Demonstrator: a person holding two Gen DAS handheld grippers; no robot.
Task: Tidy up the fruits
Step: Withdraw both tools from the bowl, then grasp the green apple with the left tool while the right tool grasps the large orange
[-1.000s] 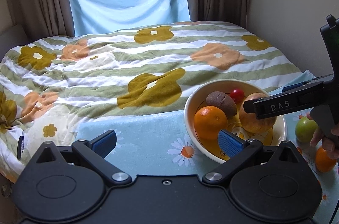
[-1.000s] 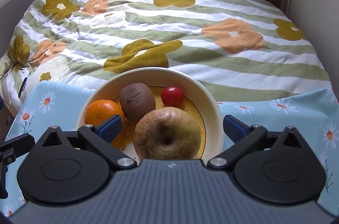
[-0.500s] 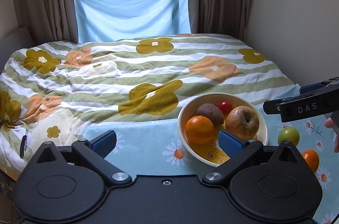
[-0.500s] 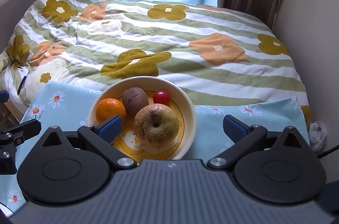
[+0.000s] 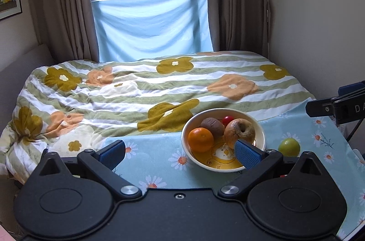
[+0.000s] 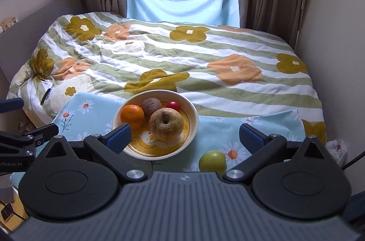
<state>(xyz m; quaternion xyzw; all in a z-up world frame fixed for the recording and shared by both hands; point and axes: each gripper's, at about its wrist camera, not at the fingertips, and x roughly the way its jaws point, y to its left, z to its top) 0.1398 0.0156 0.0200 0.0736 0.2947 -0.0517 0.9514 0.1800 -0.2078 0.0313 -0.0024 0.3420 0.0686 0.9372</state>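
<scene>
A cream bowl [image 5: 260,127] [image 6: 194,124] stands on the daisy-print blue cloth [image 5: 159,156] [image 6: 95,111]. In it lie an orange [image 5: 200,140] [image 6: 132,116], a brown kiwi [image 5: 213,126] [image 6: 152,106], a small red fruit [image 5: 227,120] [image 6: 173,105] and a blemished yellow apple [image 5: 239,132] [image 6: 166,124]. A green apple [image 5: 289,146] [image 6: 212,160] rests on the cloth to the bowl's right. My left gripper [image 5: 180,154] is open and empty, held back from the bowl. My right gripper [image 6: 185,137] is open and empty too, above the bowl's near side and the green apple.
Beyond the cloth spreads a bed with a striped flower quilt [image 5: 159,85] [image 6: 182,58]. A wall [image 5: 319,12] runs close on the right, curtains and a window at the back. The right gripper's finger [image 5: 328,105] shows at the left view's right edge.
Both grippers have pulled back and up from the bowl, so it looks smaller. The right gripper's finger no longer reaches over the bowl. The green apple has come into the right view.
</scene>
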